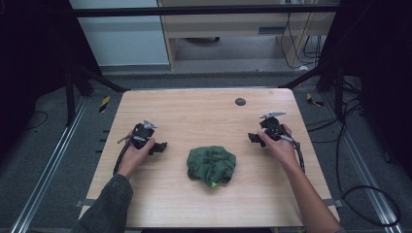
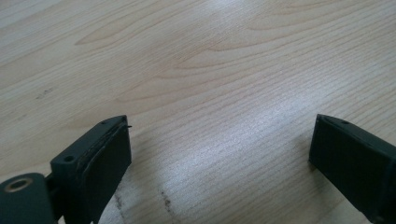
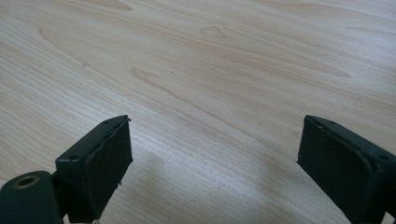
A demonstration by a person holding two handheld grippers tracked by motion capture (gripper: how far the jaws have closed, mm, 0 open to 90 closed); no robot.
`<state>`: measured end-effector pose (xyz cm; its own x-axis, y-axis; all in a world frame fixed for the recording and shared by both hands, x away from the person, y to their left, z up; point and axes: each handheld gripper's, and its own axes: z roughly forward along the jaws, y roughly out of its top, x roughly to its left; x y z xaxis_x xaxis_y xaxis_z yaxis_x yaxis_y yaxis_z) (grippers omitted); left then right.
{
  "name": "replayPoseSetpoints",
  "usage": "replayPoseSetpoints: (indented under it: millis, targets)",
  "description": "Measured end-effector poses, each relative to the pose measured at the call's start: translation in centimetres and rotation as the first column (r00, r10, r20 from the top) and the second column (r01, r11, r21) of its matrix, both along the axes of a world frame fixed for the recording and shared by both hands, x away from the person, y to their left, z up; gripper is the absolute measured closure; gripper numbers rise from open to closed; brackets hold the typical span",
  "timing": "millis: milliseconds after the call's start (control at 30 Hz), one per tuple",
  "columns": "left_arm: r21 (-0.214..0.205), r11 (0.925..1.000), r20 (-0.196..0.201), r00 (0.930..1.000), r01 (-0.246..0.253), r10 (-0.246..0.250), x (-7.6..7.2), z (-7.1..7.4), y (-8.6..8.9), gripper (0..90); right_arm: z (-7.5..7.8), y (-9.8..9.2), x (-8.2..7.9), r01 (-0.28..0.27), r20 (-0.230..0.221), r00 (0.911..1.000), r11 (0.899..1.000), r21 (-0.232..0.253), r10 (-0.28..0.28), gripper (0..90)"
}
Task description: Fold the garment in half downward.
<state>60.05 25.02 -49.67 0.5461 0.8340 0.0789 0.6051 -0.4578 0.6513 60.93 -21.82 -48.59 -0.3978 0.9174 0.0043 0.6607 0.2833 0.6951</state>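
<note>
A crumpled dark green cloth point(image 1: 212, 165) lies near the middle of the wooden table point(image 1: 194, 111), with a small bright green spot at its near edge. My left gripper point(image 1: 162, 147) rests low over the table to the cloth's left, jaws pointing toward it. In the left gripper view the left gripper point(image 2: 219, 154) stands open over bare wood. My right gripper point(image 1: 252, 138) sits to the cloth's right, also pointing inward. Its own view shows the right gripper point(image 3: 212, 154) open, nothing between the pads.
A small dark round disc point(image 1: 240, 101) sits near the table's far edge. Black frame legs and cables stand on the floor around the table. A cable trails from each gripper along the person's forearms.
</note>
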Motion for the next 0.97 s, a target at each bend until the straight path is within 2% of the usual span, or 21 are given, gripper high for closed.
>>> replayPoseSetpoints:
  millis: [233, 333, 500, 567, 633, 667, 733, 867, 967]
  targets:
    - [-0.078, 0.9968, 0.018, 0.9997, -0.016, 0.017, 0.0, -0.8, 0.4, 2.9, -0.3, -0.1, 0.1, 0.027, 0.01, 0.9996, 1.0, 0.015, -0.027, 5.1]
    - [-0.093, 0.9956, 0.041, 0.999, -0.014, 0.018, -0.1, -1.0, 0.5, 1.1, -0.4, -0.2, 0.1, 0.043, 0.012, 0.999, 0.999, 0.021, -0.043, 4.9]
    - [-0.092, 0.9956, 0.04, 0.999, -0.017, 0.021, -0.1, -1.0, 0.5, 0.6, -0.9, -0.2, 0.1, 0.072, 0.008, 0.9973, 0.997, 0.007, -0.072, 5.3]
    - [-0.092, 0.9954, 0.037, 0.9989, -0.025, 0.029, -0.1, -1.1, 0.5, 0.2, -1.3, -0.2, 0.0, 0.083, 0.026, 0.9962, 0.997, -0.007, -0.083, 5.4]
    - [-0.093, 0.9952, 0.037, 0.9987, -0.032, 0.036, -0.2, -1.1, 0.5, 0.0, -2.0, -0.1, -0.2, 0.119, 0.011, 0.9929, 0.993, -0.028, -0.119, 2.9]
    - [-0.092, 0.9952, 0.037, 0.9986, -0.035, 0.039, -0.2, -1.1, 0.5, 0.0, -2.2, -0.2, -0.2, 0.134, 0.008, 0.9909, 0.991, 0.004, -0.134, 1.1]
    - [-0.092, 0.995, 0.037, 0.9984, -0.04, 0.044, -0.3, -1.1, 0.5, 0.0, -2.5, -0.4, -0.5, 0.146, 0.039, 0.9886, 0.989, 0.009, -0.146, 0.3]
    - [-0.089, 0.9951, 0.034, 0.9984, -0.042, 0.045, -0.3, -1.0, 0.5, 0.0, -2.5, -0.4, -1.0, 0.2, 0.038, 0.979, 0.98, 0.012, -0.2, 0.2]
    - [-0.088, 0.9947, 0.034, 0.9979, -0.053, 0.056, -0.4, -1.0, 0.5, 0.0, -2.5, -0.4, -1.0, 0.202, 0.038, 0.9785, 0.979, 0.012, -0.203, 0.2]
